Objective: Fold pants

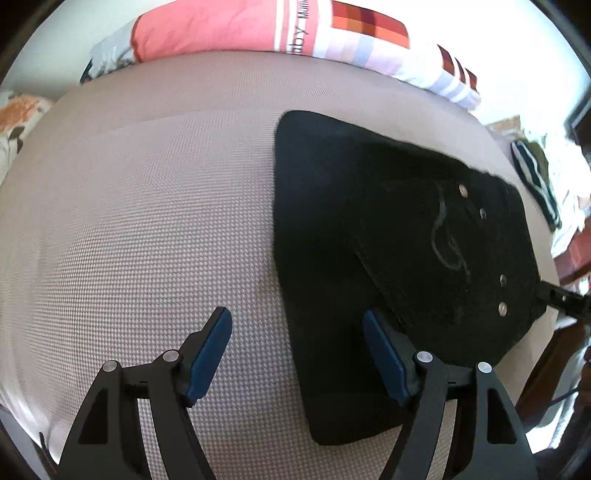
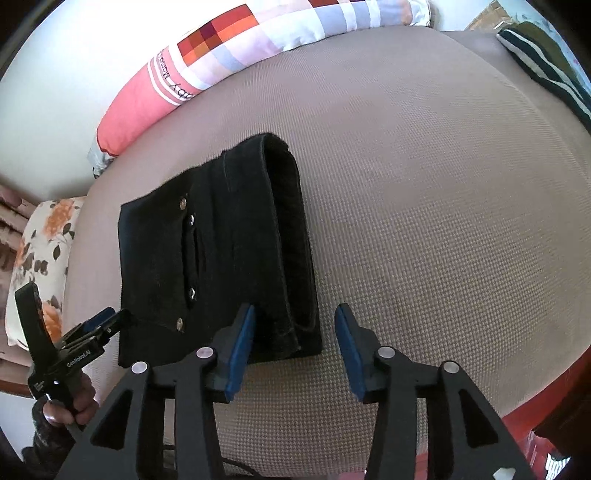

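Black pants (image 1: 399, 236) lie folded into a compact rectangle on a beige textured mattress (image 1: 147, 221); a pocket with metal rivets faces up. They also show in the right wrist view (image 2: 207, 251), with the folded edge on the right. My left gripper (image 1: 297, 350) is open and empty, just above the pants' near left corner. It shows in the right wrist view (image 2: 101, 323) at the pants' lower left corner. My right gripper (image 2: 295, 347) is open and empty, over the pants' near right corner. Only its tip shows in the left wrist view (image 1: 561, 297).
A pink and checkered pillow (image 1: 258, 29) lies along the far edge of the mattress (image 2: 424, 221). A floral pillow (image 2: 40, 251) sits at the left. A dark striped garment (image 2: 546, 62) lies at the far right corner. A red-brown bed frame (image 2: 535, 406) borders the near right.
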A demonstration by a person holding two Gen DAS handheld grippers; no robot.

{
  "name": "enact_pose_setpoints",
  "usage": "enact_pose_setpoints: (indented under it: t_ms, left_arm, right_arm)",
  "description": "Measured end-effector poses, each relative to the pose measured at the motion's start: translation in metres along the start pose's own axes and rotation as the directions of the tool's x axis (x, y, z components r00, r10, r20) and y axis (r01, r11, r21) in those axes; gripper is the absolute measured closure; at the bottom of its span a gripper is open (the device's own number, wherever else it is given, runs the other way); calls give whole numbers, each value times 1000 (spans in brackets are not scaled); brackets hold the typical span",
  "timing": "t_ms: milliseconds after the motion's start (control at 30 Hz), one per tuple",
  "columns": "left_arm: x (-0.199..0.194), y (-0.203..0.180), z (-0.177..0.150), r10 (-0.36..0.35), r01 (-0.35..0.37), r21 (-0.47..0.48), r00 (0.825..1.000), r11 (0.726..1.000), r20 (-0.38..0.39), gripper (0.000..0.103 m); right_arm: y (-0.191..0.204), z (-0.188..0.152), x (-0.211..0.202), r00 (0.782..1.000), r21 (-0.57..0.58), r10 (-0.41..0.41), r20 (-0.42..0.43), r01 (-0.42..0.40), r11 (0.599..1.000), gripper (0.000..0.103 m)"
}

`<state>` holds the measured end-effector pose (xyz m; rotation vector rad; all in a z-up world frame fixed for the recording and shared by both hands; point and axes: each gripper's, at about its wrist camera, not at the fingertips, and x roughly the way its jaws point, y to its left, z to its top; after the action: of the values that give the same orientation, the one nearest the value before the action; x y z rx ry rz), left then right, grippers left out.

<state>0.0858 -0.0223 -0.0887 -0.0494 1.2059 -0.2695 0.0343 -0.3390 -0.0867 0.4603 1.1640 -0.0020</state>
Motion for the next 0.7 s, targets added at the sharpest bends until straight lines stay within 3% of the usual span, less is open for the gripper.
enact_pose_setpoints:
  t_ms: [200, 400, 533, 700]
  left_arm:
    - [10, 20, 15, -101, 96, -113, 994, 989, -43, 29]
    - [17, 31, 27, -201, 188, -177, 978, 966, -59, 30]
    - [19, 35, 28, -312, 294, -209, 948, 933, -58, 35]
    - [23, 42, 27, -402, 375, -254, 913, 891, -64, 37]
  right_arm:
    - [0, 22, 12, 996, -9, 83, -11, -83, 996, 50]
    - [-14, 38, 42, 976, 29, 203, -76, -201, 979, 47]
    - [-28, 44, 56, 952, 57, 290, -103, -285, 957, 46]
    - [-35, 47, 68, 925, 60, 356, -134, -351, 934, 45]
